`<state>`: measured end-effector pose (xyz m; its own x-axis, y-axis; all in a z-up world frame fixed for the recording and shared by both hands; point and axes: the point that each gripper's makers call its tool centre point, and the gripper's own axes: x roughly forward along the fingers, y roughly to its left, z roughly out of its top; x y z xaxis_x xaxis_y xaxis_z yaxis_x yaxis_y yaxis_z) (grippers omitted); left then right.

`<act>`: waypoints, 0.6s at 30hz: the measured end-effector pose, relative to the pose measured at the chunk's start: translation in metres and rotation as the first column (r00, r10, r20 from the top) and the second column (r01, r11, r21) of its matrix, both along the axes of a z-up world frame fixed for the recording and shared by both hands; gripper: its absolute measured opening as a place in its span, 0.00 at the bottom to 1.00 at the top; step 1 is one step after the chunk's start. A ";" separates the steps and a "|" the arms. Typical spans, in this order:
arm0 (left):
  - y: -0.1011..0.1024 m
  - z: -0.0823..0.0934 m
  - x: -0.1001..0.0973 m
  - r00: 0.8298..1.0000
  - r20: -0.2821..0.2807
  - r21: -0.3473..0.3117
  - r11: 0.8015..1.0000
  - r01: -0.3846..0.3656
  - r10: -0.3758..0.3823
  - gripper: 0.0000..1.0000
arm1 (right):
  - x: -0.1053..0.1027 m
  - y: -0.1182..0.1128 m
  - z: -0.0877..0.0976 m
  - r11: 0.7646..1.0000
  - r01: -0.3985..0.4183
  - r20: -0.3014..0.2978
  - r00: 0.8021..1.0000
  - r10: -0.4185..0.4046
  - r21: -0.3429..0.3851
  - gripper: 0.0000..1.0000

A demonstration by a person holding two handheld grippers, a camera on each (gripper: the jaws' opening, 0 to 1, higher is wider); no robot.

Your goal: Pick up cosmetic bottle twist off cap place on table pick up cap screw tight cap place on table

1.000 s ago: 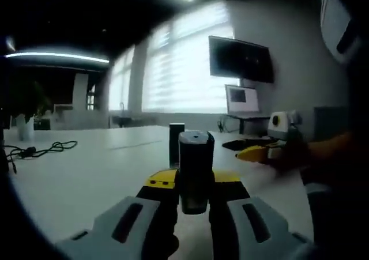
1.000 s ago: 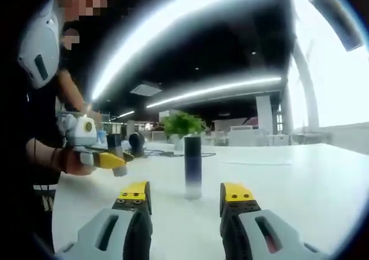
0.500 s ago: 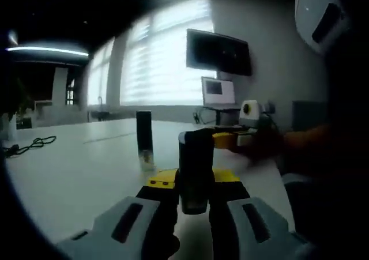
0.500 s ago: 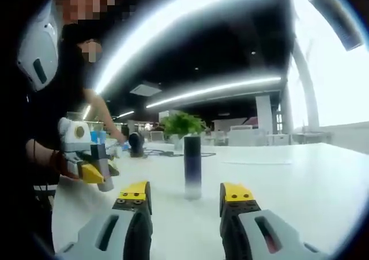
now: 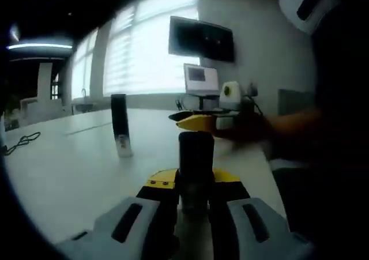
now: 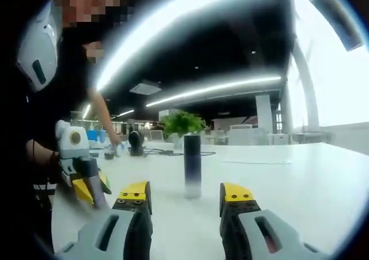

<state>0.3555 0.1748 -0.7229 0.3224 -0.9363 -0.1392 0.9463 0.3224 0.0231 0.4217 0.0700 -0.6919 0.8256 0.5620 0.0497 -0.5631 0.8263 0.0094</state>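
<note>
The cosmetic bottle (image 6: 192, 165) stands upright on the white table (image 6: 300, 179), dark above and paler at its base, just beyond my right gripper (image 6: 187, 198), which is open and apart from it. In the left gripper view the same bottle (image 5: 120, 132) stands to the left. My left gripper (image 5: 195, 186) is shut on a dark cylindrical cap (image 5: 196, 163), held upright between its yellow-tipped jaws. That left gripper (image 6: 85, 178) hangs low at the left of the right gripper view. The right gripper (image 5: 202, 122) comes in from the right, held by a hand.
A potted plant (image 6: 181, 124) and a black cable (image 6: 155, 152) lie at the table's far side behind the bottle. A monitor (image 5: 200, 39) hangs on the wall above a laptop (image 5: 200, 80). The person's dark sleeve (image 5: 323, 156) is on the right.
The left gripper with the cap has dropped lower and closer to the right gripper, and its view has swung so the bottle sits further left. The right gripper and bottle have stayed still.
</note>
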 end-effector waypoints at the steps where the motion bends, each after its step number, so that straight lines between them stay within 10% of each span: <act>1: 0.000 0.000 0.000 1.000 -0.001 0.002 1.000 0.001 -0.001 0.10 | 0.000 0.000 0.000 1.000 0.000 0.000 1.000 0.000 -0.001 0.40; 18: -0.001 -0.010 -0.006 0.998 -0.016 0.042 0.997 0.061 -0.061 0.11 | 0.000 0.002 -0.001 1.000 -0.001 -0.015 1.000 0.001 -0.003 0.40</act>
<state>0.3495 0.1738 -0.7334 0.2624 -0.9473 -0.1837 0.9646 0.2629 0.0219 0.4216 0.0721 -0.6932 0.8258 0.5629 0.0354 -0.5636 0.8259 0.0153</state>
